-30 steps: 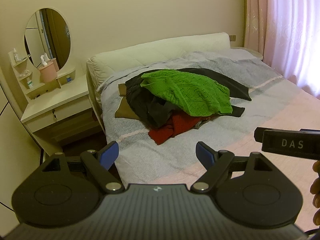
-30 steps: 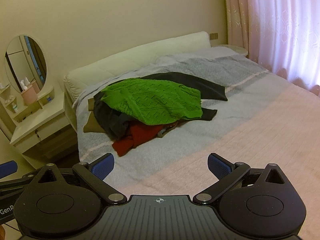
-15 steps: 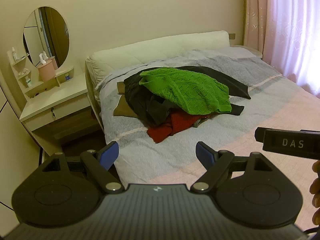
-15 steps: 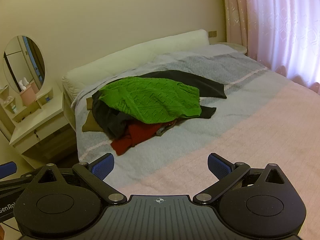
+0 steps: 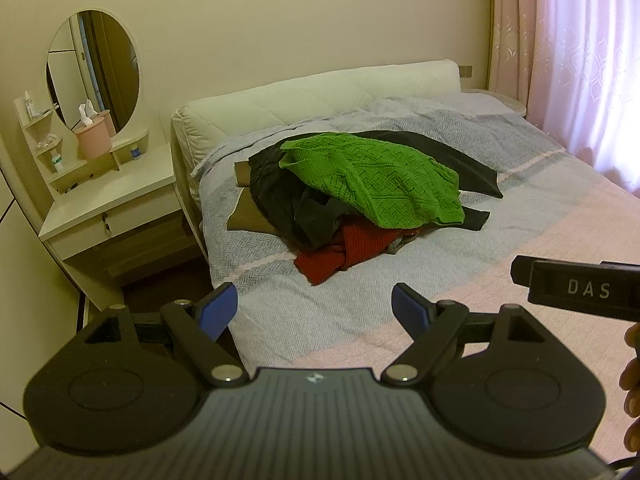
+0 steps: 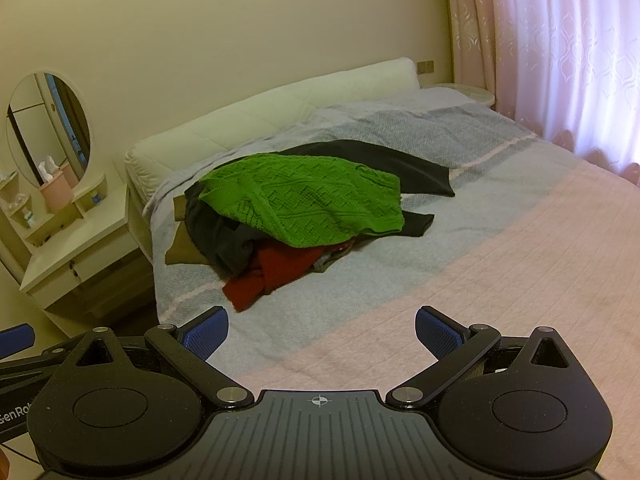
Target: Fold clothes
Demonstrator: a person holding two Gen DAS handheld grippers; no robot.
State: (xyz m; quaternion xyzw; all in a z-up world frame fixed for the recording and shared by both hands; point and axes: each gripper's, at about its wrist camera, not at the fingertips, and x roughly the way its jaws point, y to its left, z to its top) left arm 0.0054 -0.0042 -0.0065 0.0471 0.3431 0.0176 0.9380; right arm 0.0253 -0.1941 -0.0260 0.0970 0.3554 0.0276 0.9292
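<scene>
My left claw (image 5: 316, 312) and right claw (image 6: 322, 332) hang spread wide and empty over the bed's (image 6: 520, 264) near edge. The clothes (image 6: 304, 216) lie heaped mid-bed, well apart, green sweater (image 5: 376, 184) uppermost, likely first to fold.

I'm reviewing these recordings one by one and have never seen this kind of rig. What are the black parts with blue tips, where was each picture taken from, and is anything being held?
There is no robot here: a person carries a hand-held gripper in each hand, each with a camera looking forward along its two fingers. One picture comes from the left gripper, the other from the right gripper. The blue tips are the finger pads. Both grippers are open and hold nothing. Ahead is a bed with an unfolded pile: a green sweater on top, black clothes and a red garment beneath. A dressing table with a mirror stands beside the bed.
</scene>
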